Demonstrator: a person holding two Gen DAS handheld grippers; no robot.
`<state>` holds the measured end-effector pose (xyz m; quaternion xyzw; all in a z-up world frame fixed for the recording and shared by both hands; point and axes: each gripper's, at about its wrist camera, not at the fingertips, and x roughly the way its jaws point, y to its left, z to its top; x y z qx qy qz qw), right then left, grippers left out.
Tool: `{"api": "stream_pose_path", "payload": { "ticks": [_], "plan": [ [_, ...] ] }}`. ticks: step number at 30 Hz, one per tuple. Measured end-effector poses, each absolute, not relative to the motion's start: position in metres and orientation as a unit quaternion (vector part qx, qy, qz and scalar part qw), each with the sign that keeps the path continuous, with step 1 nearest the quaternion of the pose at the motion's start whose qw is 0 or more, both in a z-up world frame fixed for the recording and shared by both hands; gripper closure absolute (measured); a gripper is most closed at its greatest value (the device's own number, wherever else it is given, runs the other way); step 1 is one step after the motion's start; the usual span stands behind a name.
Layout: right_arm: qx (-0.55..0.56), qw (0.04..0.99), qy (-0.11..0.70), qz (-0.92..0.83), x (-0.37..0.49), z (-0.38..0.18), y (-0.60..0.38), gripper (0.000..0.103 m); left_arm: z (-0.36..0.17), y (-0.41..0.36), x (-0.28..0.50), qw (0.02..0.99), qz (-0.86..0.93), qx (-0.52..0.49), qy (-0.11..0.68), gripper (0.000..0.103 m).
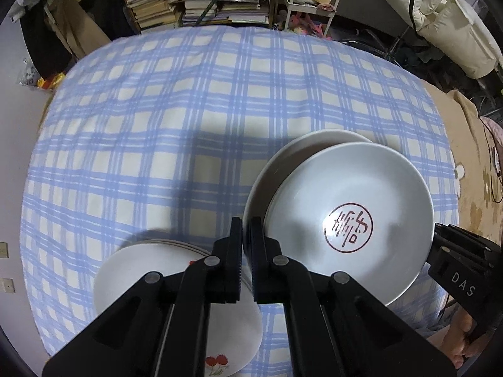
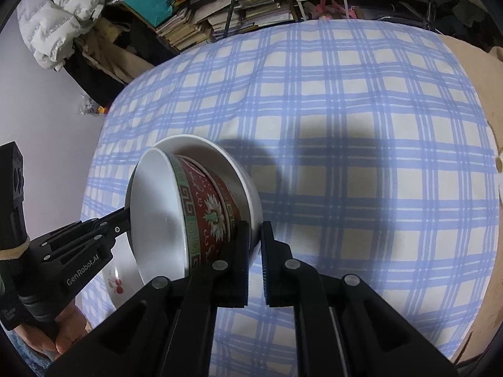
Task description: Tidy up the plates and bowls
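At six o'clock in the left wrist view, the left gripper [image 1: 246, 251] has its fingers clenched almost together on the near rim of the nested bowls [image 1: 345, 194], with only a thin slit between the pads. Its twin, the right gripper [image 2: 254, 251], pinches the opposite rim just as tightly, the white wall of the outer bowl caught between its pads. One grip on each side looks chosen to share the weight and keep the stack from sliding apart. Even so, the bowls hang tilted in the right wrist view, the red patterned one leaning inside the white one.

Just below, at seven o'clock, the plates [image 1: 141, 276] lie stacked on the cloth [image 1: 188, 110], a cherry print showing on the top one. They sit close beside the bowls, so the stack is likely being carried clear of them or towards its own spot. Farther off, the checked cloth lies bare out to twelve o'clock, where books [image 1: 204, 0] pile up beyond its edge.
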<state>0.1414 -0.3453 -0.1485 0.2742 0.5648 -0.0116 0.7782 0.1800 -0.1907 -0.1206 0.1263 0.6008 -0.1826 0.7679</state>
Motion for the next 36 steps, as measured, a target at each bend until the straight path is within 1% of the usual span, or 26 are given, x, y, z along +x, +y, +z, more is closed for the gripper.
{"api": "stream_pose_path", "payload": {
  "ticks": [14,20,36],
  "plan": [
    [0.285,0.787,0.547,0.019,0.131,-0.129,-0.319,0.092,-0.088,-0.17,0.165,0.789,-0.159,0.143,0.576,0.101],
    [0.277,0.792,0.543,0.038,0.128,-0.121,-0.298,0.092,-0.078,-0.141,0.155,0.796,-0.143,0.133,0.572,0.101],
    [0.22,0.78,0.578,0.099,0.13,-0.138,-0.221,0.092,-0.109,-0.05,0.131,0.778,-0.069,0.084,0.619,0.1]
  ]
}}
